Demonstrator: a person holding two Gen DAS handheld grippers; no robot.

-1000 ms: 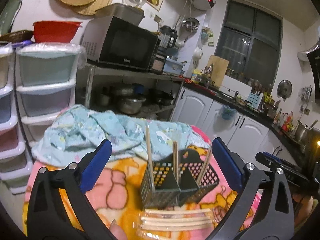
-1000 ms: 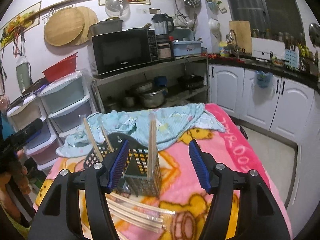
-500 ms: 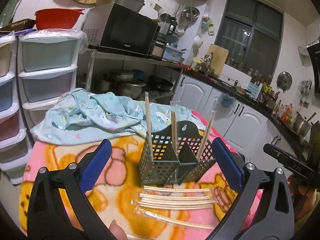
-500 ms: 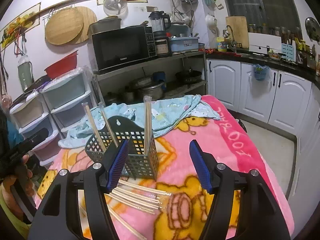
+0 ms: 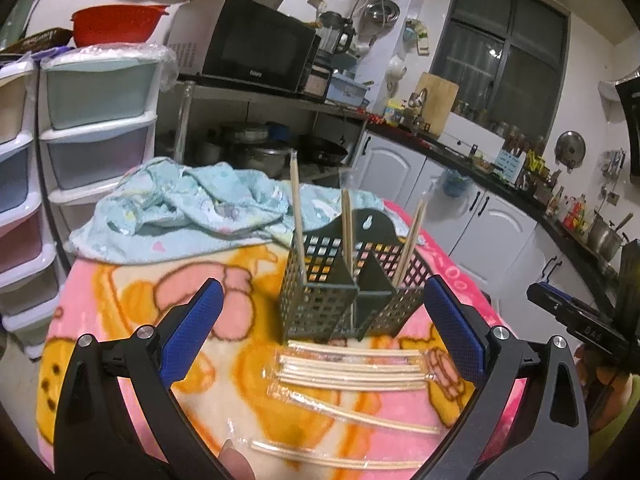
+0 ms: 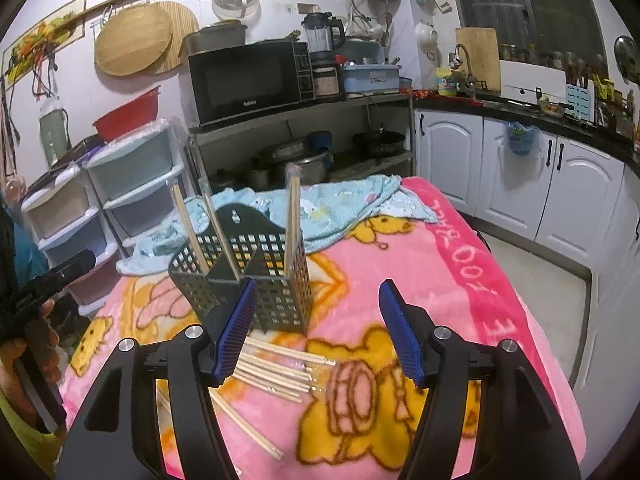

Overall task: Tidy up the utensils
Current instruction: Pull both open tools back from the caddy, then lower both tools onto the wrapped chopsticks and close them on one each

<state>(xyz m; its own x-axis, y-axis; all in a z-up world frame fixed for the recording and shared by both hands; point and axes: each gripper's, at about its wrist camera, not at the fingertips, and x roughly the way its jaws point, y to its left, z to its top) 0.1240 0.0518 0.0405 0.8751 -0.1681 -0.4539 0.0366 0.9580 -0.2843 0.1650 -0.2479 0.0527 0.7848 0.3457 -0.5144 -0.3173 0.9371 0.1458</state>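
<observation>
Both cameras have dipped since a second ago, so more of the loose chopsticks shows below the basket; nothing on the blanket itself has shifted. I have the left gripper (image 5: 320, 320) spread wide and empty, and the right gripper (image 6: 316, 328) the same, its fingers (image 6: 236, 324) apart with nothing between them.

The black utensil basket (image 5: 344, 288) stands upright on the pink blanket (image 5: 120, 288) toward its far edge, just in front of the crumpled blue cloth (image 5: 180, 212). Three wrapped chopstick pairs (image 5: 296, 216) already stand in its compartments. The remaining wrapped chopsticks (image 5: 352, 368) lie flat on the blanket just on my side of the basket, well below the fingertips.

What matters next: from the left wrist their long axis runs straight across, side to side, centred in the gap between the fingers. From the right wrist they sit off to the left, under the left finger, and angled. I judge the left gripper better placed, though it would need to turn its jaws across the sticks.
</observation>
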